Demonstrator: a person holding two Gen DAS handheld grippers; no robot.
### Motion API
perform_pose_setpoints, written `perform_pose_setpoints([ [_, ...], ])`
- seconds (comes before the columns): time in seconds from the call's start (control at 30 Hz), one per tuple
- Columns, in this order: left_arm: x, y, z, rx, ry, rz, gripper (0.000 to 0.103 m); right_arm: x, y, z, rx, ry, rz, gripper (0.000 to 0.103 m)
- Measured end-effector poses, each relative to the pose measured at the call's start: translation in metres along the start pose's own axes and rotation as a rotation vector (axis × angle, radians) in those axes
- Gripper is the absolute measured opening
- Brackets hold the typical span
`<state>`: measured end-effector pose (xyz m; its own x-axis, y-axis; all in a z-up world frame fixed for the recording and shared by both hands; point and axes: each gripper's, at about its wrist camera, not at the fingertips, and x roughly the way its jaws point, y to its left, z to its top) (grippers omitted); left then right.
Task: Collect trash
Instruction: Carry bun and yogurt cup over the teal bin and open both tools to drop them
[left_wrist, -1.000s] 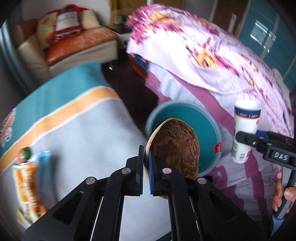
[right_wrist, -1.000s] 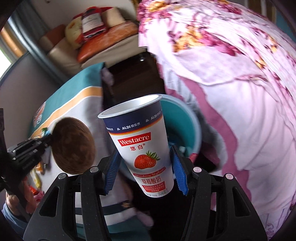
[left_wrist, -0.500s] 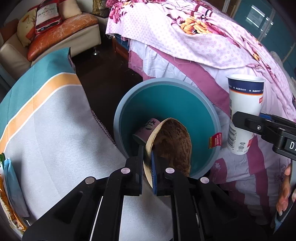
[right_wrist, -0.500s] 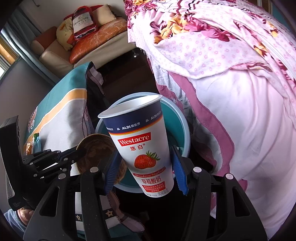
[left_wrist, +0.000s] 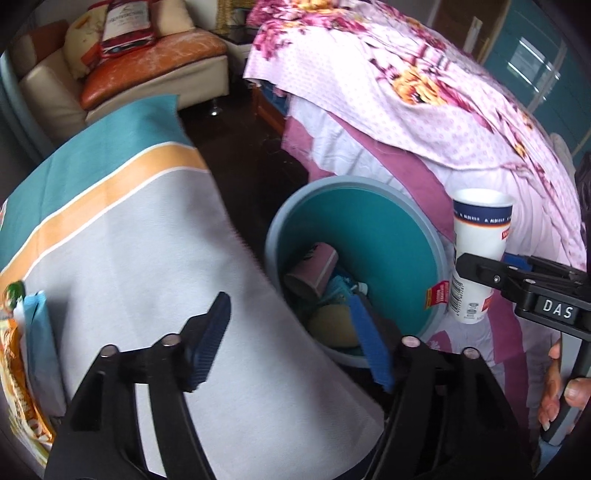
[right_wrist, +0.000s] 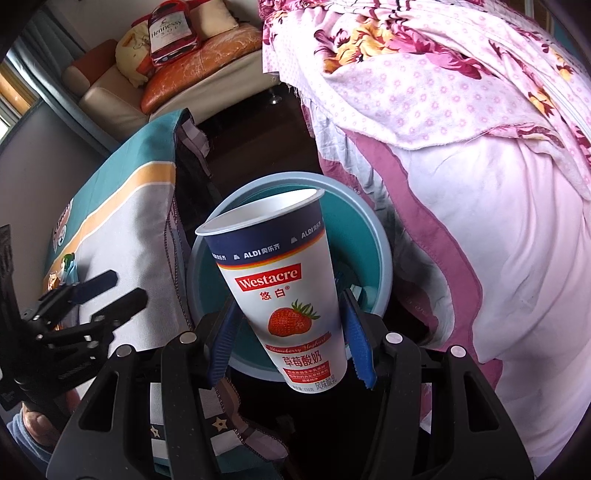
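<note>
A teal trash bin (left_wrist: 391, 236) stands on the dark floor between a cloth-covered table and a bed. Inside it lie a pink cup (left_wrist: 314, 271) and the tan bowl (left_wrist: 332, 325). My left gripper (left_wrist: 291, 332) is open and empty above the bin's near rim. My right gripper (right_wrist: 291, 332) is shut on a white and blue Westacre yogurt cup (right_wrist: 280, 288), held upright over the bin (right_wrist: 364, 236). The cup (left_wrist: 478, 254) and right gripper (left_wrist: 517, 284) also show in the left wrist view beside the bin's right rim. The left gripper (right_wrist: 107, 291) shows open in the right wrist view.
A table with a teal, orange and white cloth (left_wrist: 122, 236) is left of the bin, with snack packets (left_wrist: 22, 354) at its left edge. A bed with pink floral covers (left_wrist: 424, 110) is on the right. A sofa with cushions (left_wrist: 147, 62) stands at the back.
My left gripper has opened and let go of the brown bowl, which now lies in the bin. The right gripper still holds the yogurt cup over the bin.
</note>
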<state>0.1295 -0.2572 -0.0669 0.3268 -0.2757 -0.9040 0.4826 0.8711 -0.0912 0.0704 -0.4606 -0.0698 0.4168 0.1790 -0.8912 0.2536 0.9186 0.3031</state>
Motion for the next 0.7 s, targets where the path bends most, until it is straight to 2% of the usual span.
perform_pose_setpoints([
  [0.17,-0.01,0.021,-0.007,-0.057,-0.008,0.008,0.084,0.008,0.006,0.002,-0.009,0.02,-0.007,0.051],
  [0.47,-0.025,0.041,-0.011,-0.108,-0.027,-0.004,0.088,0.027,0.013,0.0,-0.007,0.084,-0.01,0.052],
  [0.5,-0.026,0.043,-0.012,-0.112,-0.03,-0.007,0.088,0.028,0.014,0.0,-0.005,0.091,-0.007,0.054],
  [0.6,-0.029,0.044,-0.013,-0.117,-0.033,-0.005,0.09,0.029,0.016,0.001,0.002,0.094,-0.004,0.07],
  [0.7,-0.03,0.046,-0.015,-0.124,-0.03,-0.006,0.09,0.025,0.021,0.001,-0.002,0.089,-0.008,0.071],
])
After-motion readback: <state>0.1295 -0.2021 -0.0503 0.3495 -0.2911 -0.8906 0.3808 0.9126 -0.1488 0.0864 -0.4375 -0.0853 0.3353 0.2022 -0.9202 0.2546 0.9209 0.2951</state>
